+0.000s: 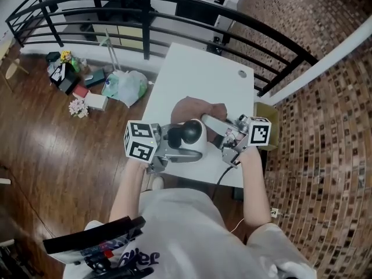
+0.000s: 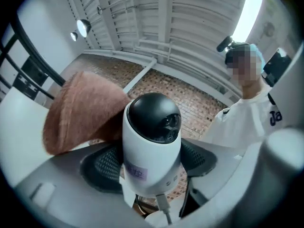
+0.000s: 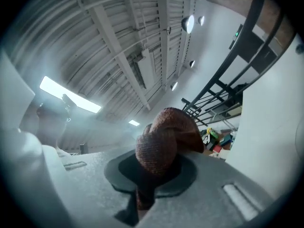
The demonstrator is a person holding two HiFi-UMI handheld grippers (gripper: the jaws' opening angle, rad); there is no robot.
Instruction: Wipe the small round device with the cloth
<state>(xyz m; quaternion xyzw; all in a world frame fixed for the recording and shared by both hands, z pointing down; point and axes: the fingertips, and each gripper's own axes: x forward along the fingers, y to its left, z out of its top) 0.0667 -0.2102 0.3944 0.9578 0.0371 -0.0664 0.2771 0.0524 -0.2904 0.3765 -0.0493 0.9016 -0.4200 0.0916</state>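
Cloth (image 3: 164, 137) is sitting pinched in the right hand-held gripper (image 3: 151, 172) while the left hand-held gripper (image 2: 151, 167) is clamping the device (image 2: 152, 148), calling for light strokes over its dome (image 2: 154, 118).

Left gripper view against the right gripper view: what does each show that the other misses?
Only the left gripper view: the small round device clamped in the left hand-held gripper, a cable at its base, and the person. Only the right gripper view: the right hand-held gripper pinching a bunched end of the cloth. Both: the brown cloth, the black railing and ceiling lights.
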